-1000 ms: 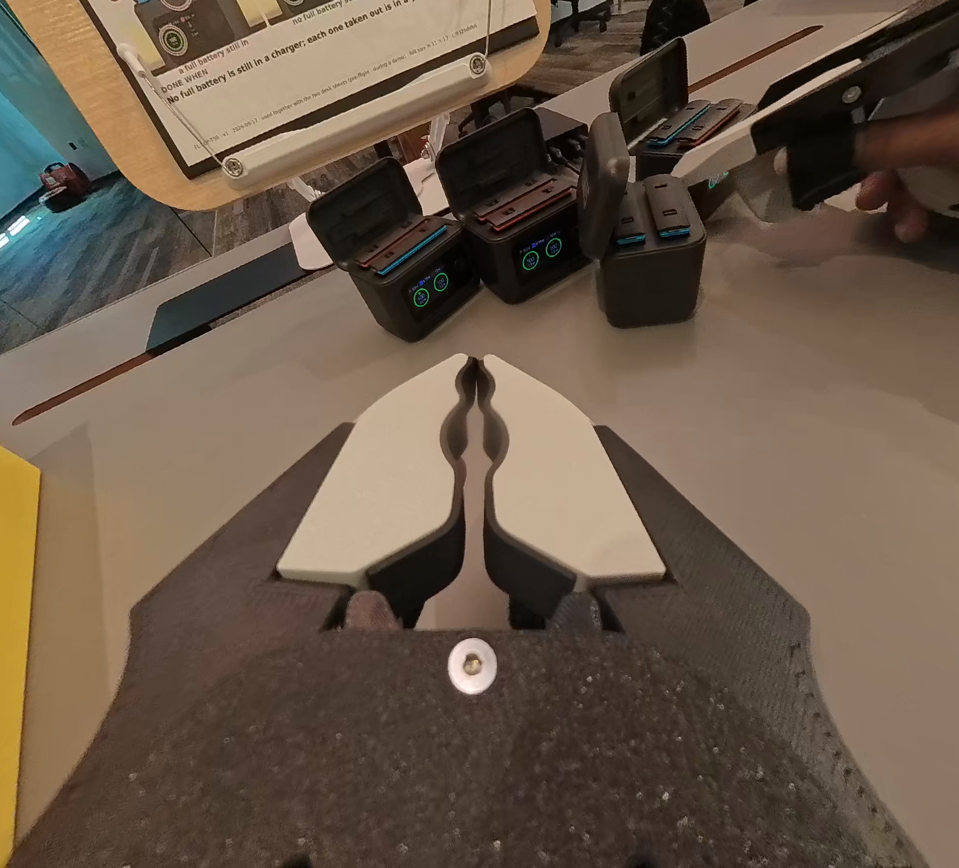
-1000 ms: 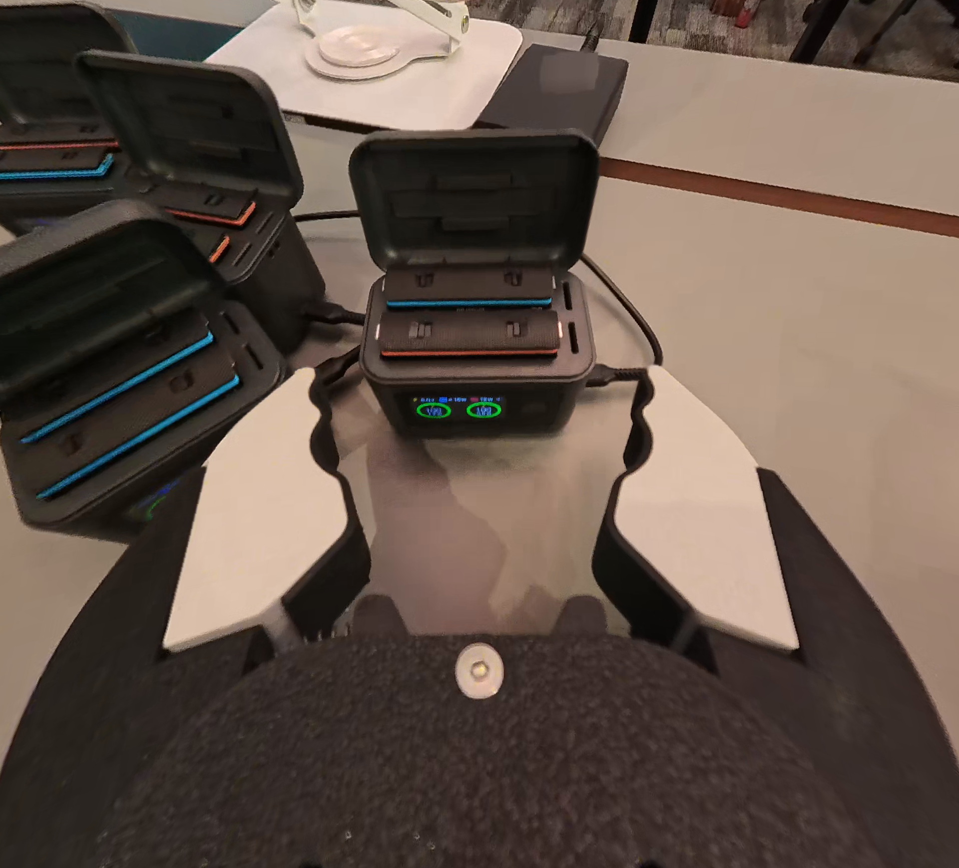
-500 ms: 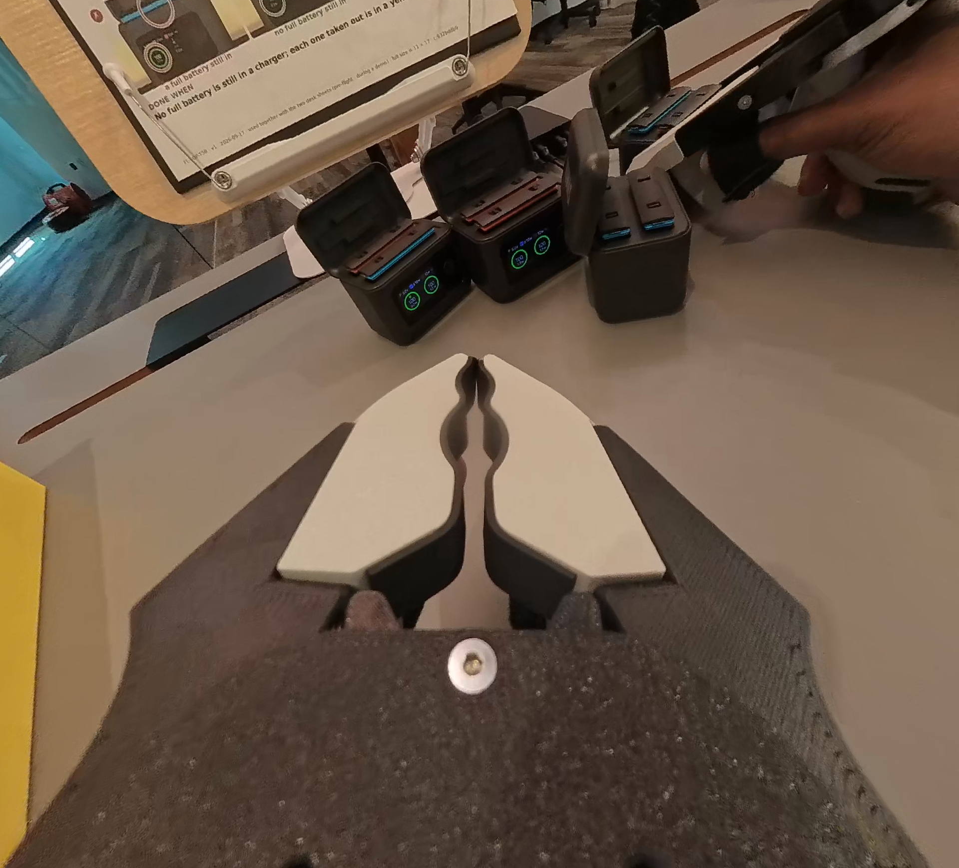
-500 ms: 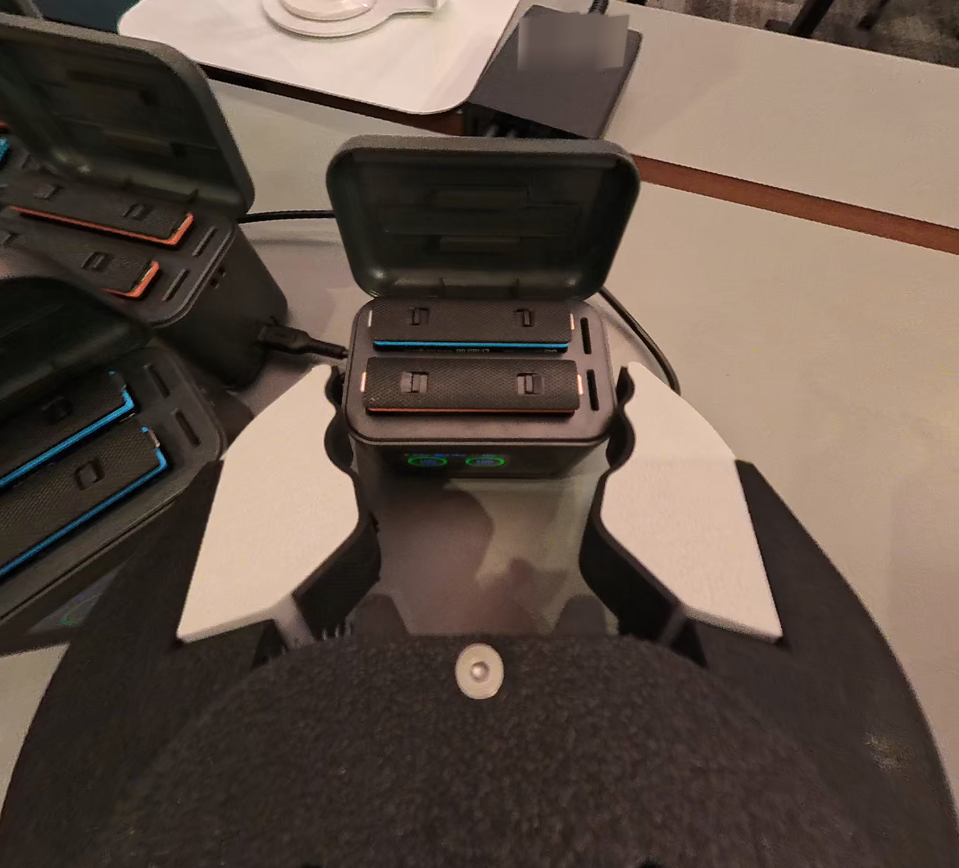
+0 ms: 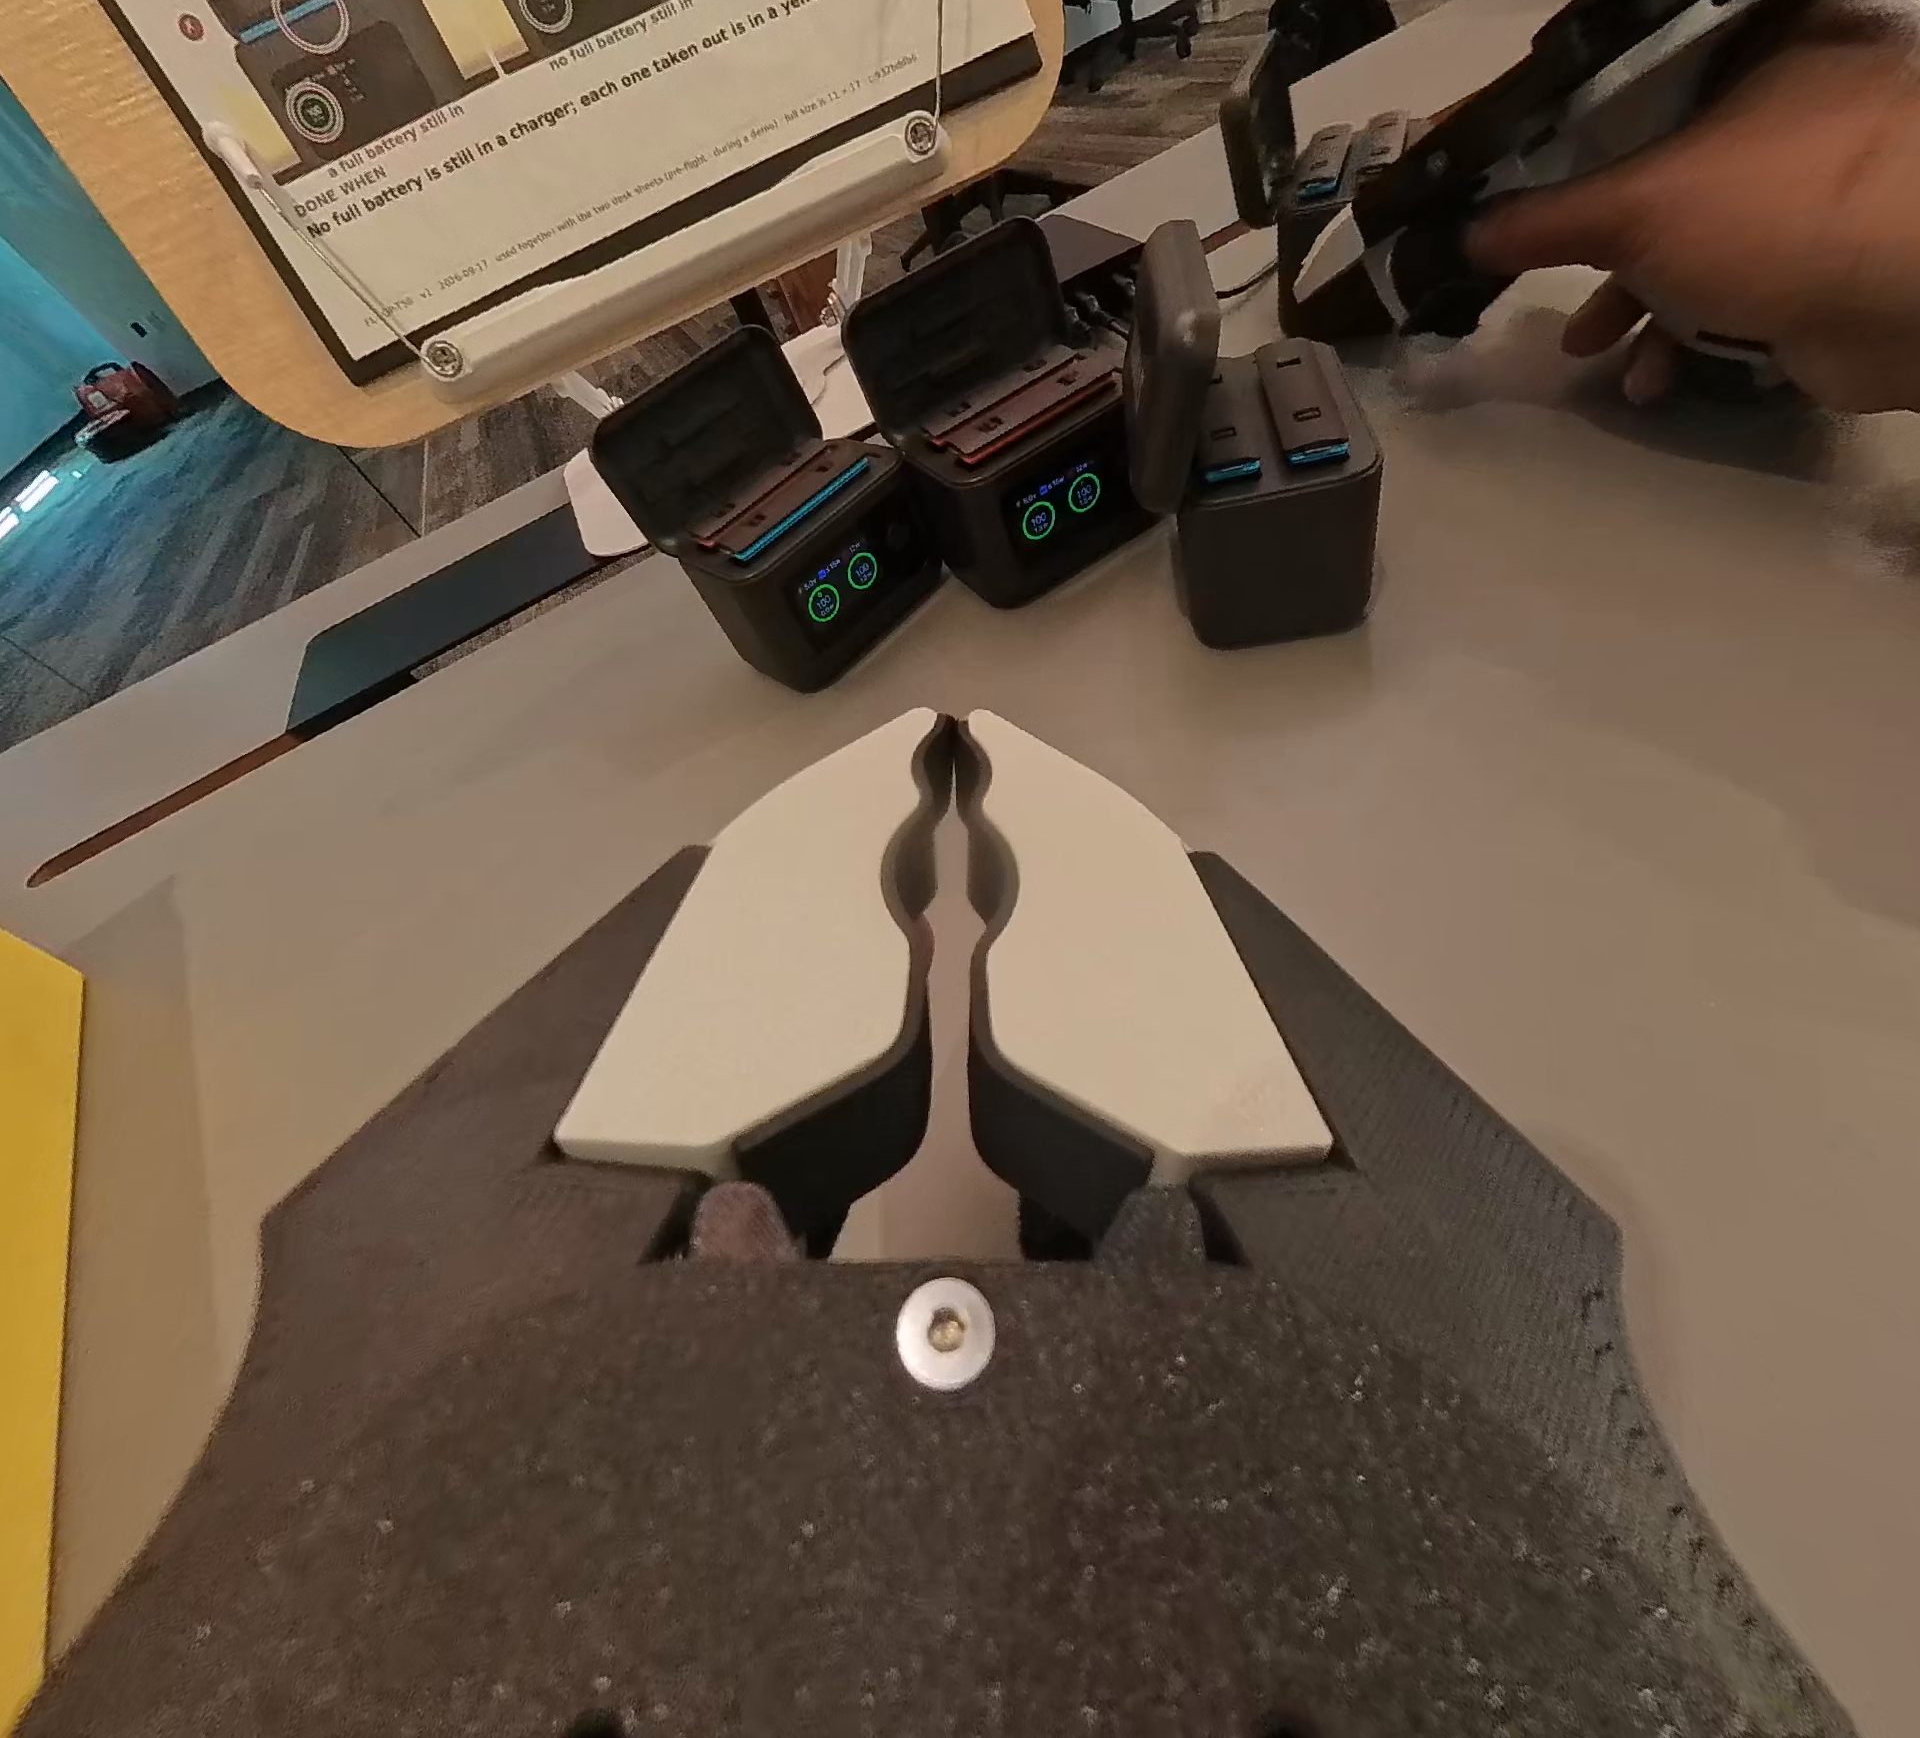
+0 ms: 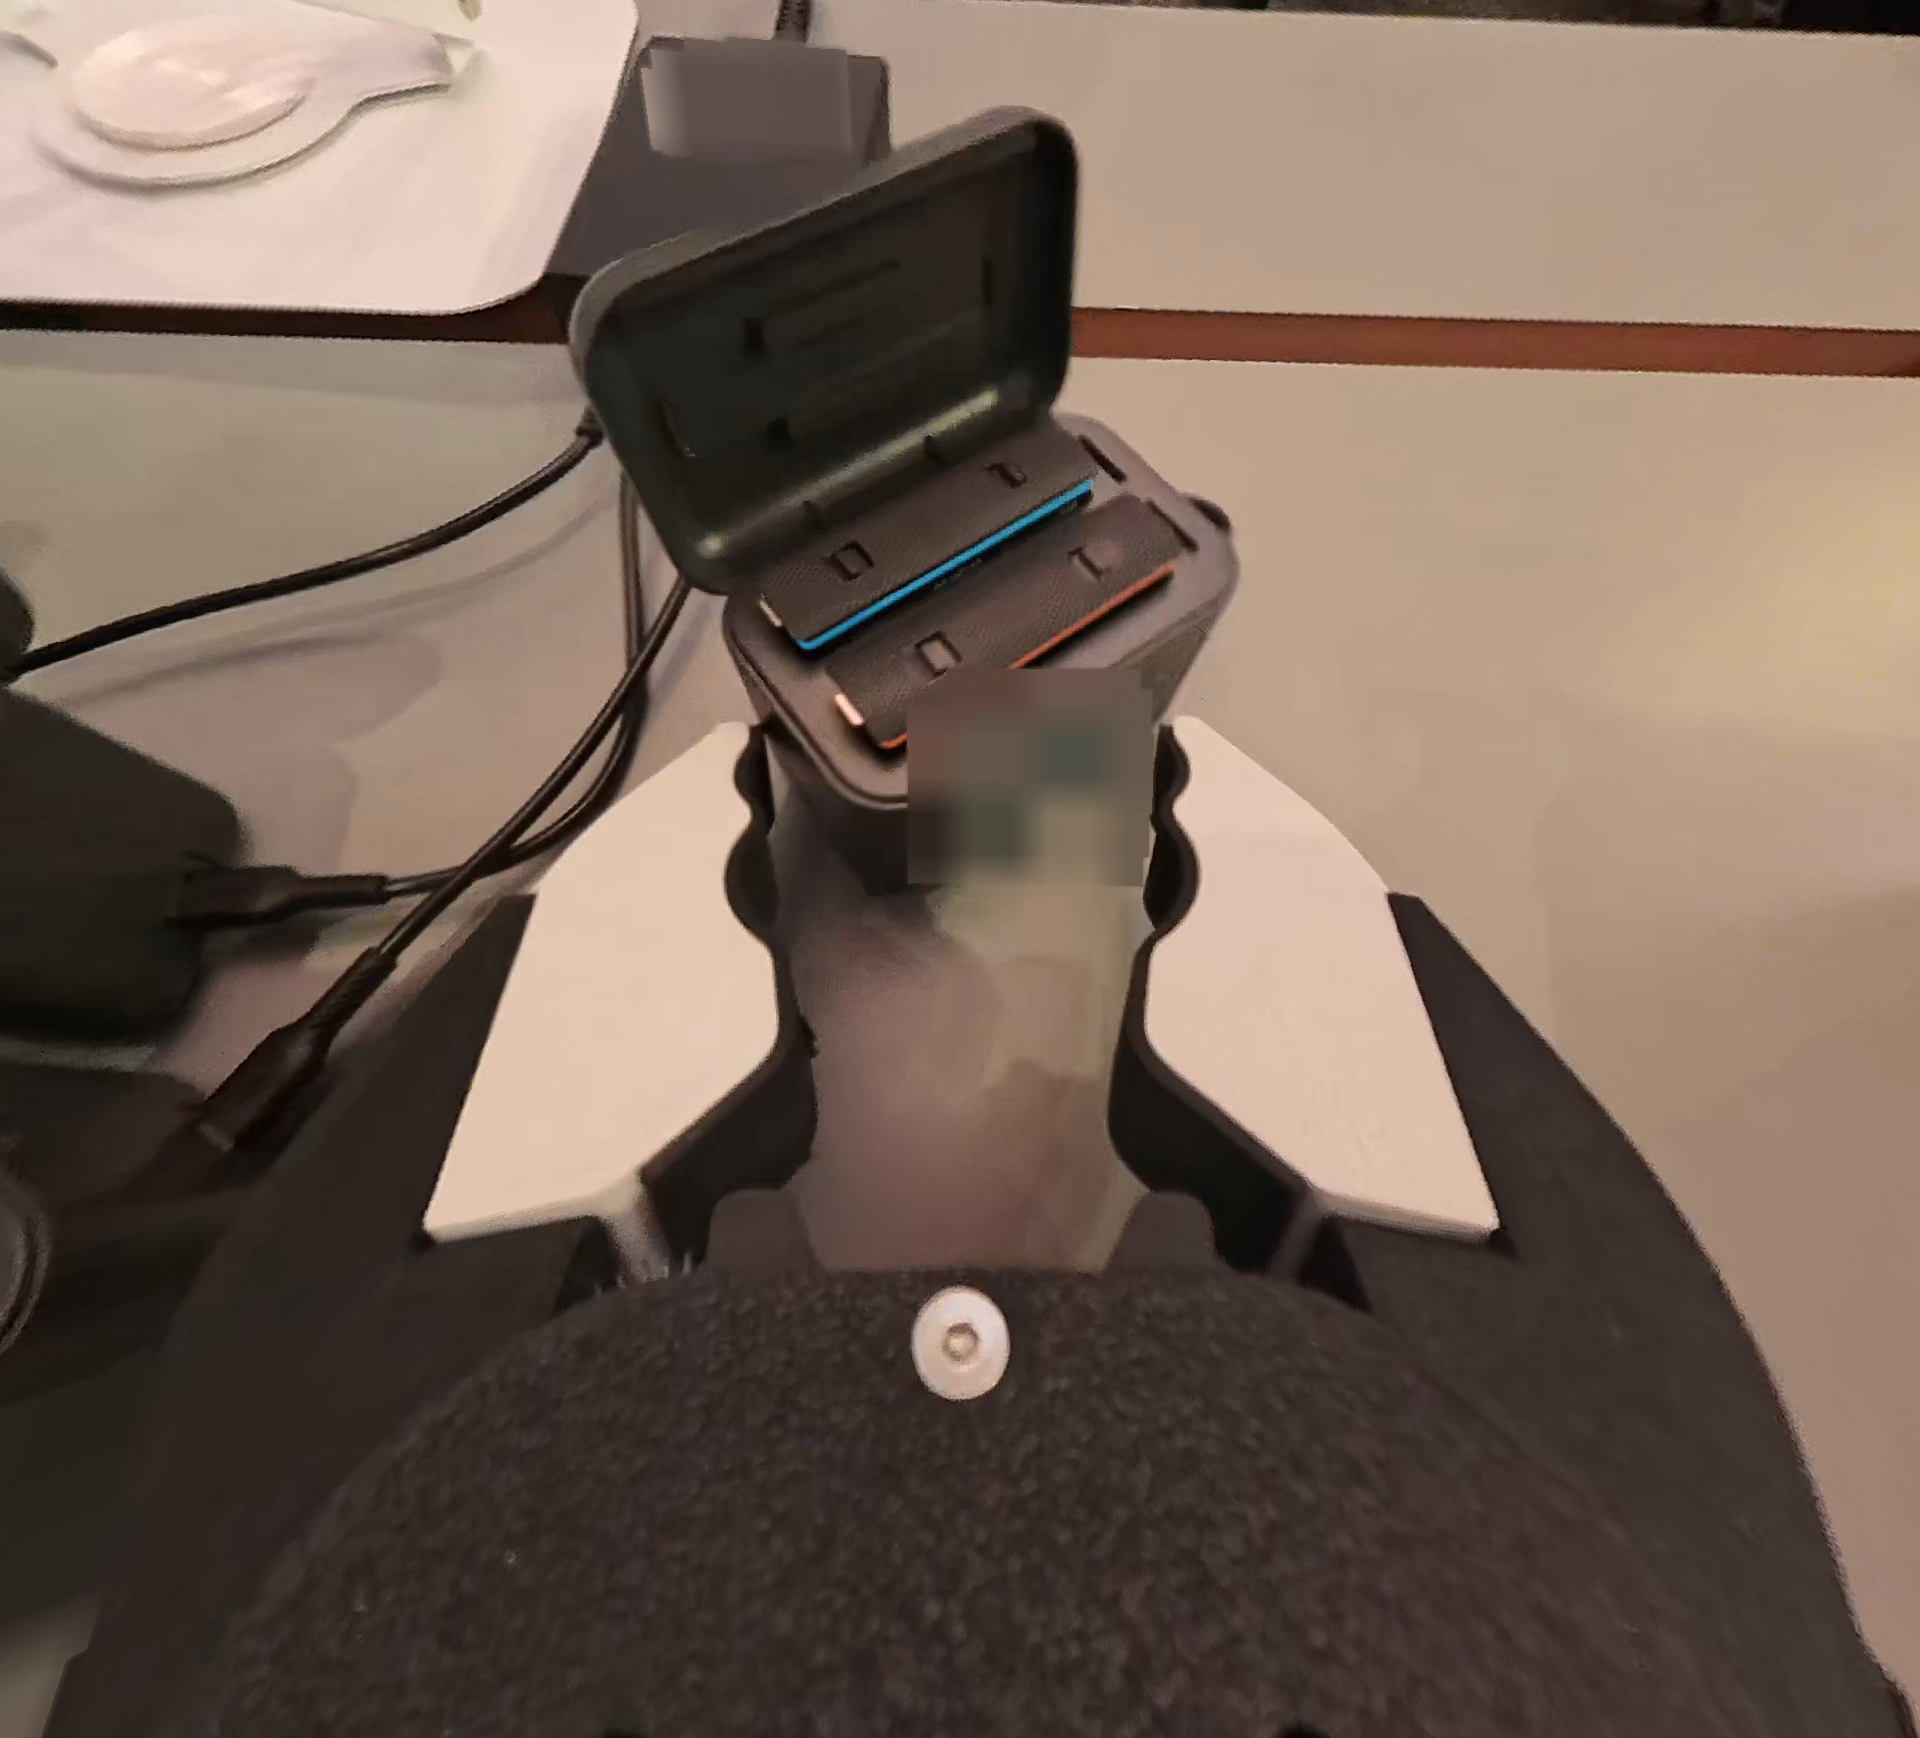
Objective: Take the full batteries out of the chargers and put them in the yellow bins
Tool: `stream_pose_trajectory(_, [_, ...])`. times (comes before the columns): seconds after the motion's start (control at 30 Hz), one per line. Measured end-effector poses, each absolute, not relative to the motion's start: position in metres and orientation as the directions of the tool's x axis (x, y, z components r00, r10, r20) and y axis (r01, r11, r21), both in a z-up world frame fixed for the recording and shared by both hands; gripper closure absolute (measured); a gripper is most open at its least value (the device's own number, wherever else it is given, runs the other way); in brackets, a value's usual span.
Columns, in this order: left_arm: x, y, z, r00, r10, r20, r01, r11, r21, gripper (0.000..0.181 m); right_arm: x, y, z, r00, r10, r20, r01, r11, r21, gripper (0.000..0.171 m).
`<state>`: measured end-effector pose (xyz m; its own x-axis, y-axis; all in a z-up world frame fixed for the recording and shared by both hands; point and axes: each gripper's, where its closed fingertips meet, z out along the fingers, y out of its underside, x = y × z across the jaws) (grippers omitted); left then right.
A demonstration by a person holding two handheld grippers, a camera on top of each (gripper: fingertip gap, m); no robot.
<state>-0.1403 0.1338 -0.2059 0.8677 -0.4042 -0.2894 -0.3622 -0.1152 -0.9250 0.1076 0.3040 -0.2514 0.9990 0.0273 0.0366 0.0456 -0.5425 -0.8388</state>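
Note:
My left gripper (image 5: pixel 954 727) is shut and empty, low over the grey table (image 5: pixel 1455 857). Ahead of it stand three black chargers with open lids: left (image 5: pixel 821 545), middle (image 5: pixel 1029 483) and right (image 5: pixel 1278 535), each holding two batteries. My right gripper (image 6: pixel 956 753) is shut on the body of a fourth charger (image 6: pixel 831 805), which is tilted and turned. Its lid (image 6: pixel 831 358) is open over a blue-edged battery (image 6: pixel 935 545) and an orange-edged battery (image 6: pixel 1018 628). In the left wrist view this charger (image 5: pixel 1299 234) hangs above the table. A yellow bin (image 5: pixel 36 1273) edge shows at the left.
A wooden sign board (image 5: pixel 520 78) on a white stand base (image 6: pixel 260 130) hangs over the chargers. Black cables (image 6: pixel 416 878) run across the table to the left. A dark flat box (image 6: pixel 748 99) lies behind the held charger. A person's hand (image 5: pixel 1714 234) holds the right gripper. The tips of one gripper are about 30 cm away from the tips of the other.
My right gripper has closed around the fourth charger, then lifted and turned it to the right. My left gripper has stayed shut and drawn back slightly from the chargers.

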Motion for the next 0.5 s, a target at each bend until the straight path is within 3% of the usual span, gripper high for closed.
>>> stream_pose_trajectory(0.5, [-0.140, 0.134, -0.206, 0.866, -0.417, -0.275, -0.353, -0.120, -0.928, 0.181, 0.105, 0.305, -0.237, 0.995, 0.094, -0.022, 0.025, -0.469, -0.883, 0.092])
